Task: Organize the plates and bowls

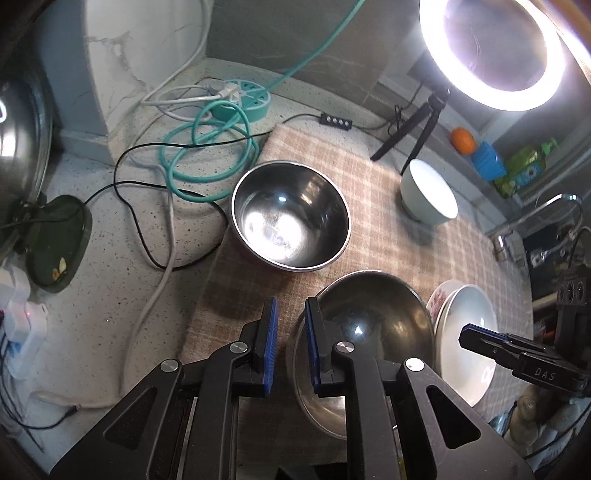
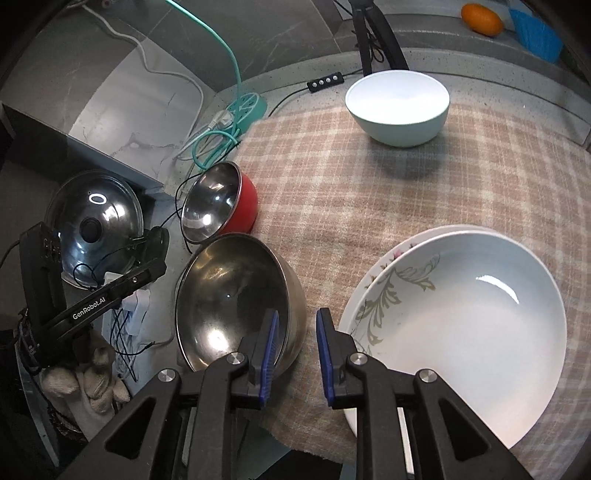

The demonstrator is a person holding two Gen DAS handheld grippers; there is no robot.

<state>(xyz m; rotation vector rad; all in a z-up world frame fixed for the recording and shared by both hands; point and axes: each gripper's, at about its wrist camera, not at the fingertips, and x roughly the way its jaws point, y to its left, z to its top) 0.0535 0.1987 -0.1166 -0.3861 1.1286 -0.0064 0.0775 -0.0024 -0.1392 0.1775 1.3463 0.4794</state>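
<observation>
A large steel bowl (image 1: 369,332) (image 2: 232,299) sits on the checked cloth (image 1: 332,166) (image 2: 369,192). My left gripper (image 1: 291,339) is open, its jaws straddling that bowl's left rim. My right gripper (image 2: 295,350) is open, its jaws over the gap between the steel bowl and two stacked white plates (image 2: 461,314) (image 1: 469,325); it shows at the right of the left wrist view (image 1: 480,339). A red bowl with steel inside (image 1: 290,214) (image 2: 221,201) sits farther back. A pale green bowl (image 1: 428,192) (image 2: 399,107) stands at the far side.
A ring light (image 1: 495,51) on a tripod stands behind the cloth. Teal and black cables (image 1: 207,155) and a power strip (image 1: 243,99) lie on the counter to the left. A steel pot lid (image 2: 94,221) leans at the left. An orange (image 2: 482,18) sits at the back.
</observation>
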